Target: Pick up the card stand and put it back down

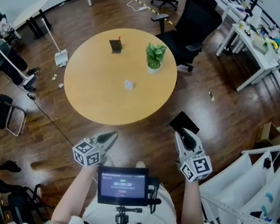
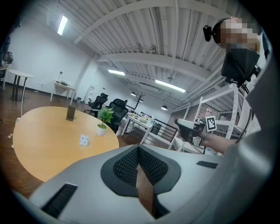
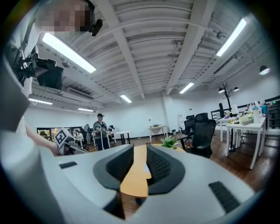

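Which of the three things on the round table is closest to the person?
The small white object near the table's middle; the dark card stand and the potted plant stand farther back, toward the far edge.

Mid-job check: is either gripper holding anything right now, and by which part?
Nothing is held. The left gripper has its jaws together on nothing; the right gripper has its jaws apart and empty. The card stand stands on the table, apart from both.

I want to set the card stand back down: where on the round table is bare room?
The near half of the table, between the small white object and the near edge, is bare, as is the left side. The far side is crowded: card stand and potted plant.
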`<state>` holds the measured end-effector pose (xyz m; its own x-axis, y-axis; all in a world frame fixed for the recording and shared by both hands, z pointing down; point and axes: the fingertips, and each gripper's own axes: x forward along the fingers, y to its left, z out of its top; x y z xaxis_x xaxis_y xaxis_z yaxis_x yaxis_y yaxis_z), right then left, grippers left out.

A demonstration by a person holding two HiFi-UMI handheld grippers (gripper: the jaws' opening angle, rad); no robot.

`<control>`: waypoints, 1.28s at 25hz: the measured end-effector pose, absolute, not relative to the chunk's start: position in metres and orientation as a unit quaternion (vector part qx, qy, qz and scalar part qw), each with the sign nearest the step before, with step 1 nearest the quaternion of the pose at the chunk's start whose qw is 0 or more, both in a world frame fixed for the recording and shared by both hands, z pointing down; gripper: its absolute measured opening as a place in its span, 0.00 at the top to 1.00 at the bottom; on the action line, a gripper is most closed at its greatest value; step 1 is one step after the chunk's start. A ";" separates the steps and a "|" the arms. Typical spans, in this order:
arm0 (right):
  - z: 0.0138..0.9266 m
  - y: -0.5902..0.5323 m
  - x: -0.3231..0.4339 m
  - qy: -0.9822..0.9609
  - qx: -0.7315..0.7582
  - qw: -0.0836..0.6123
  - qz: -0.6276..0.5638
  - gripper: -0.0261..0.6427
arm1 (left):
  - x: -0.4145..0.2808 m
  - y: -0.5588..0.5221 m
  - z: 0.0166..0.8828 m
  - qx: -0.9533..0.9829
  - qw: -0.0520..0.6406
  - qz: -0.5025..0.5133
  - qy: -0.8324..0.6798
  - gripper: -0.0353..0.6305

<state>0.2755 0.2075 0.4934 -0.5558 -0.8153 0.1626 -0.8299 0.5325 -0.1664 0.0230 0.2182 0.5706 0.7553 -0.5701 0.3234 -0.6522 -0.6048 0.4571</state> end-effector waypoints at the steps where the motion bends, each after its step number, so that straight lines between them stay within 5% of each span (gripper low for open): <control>1: 0.492 0.207 0.272 -0.875 0.469 0.028 0.114 0.82 | 0.021 0.219 0.570 0.894 0.282 0.073 -0.341 0.95; 32: 0.509 0.227 0.256 -0.905 0.406 0.051 0.120 0.82 | 0.028 0.234 0.554 0.897 0.243 0.056 -0.365 0.95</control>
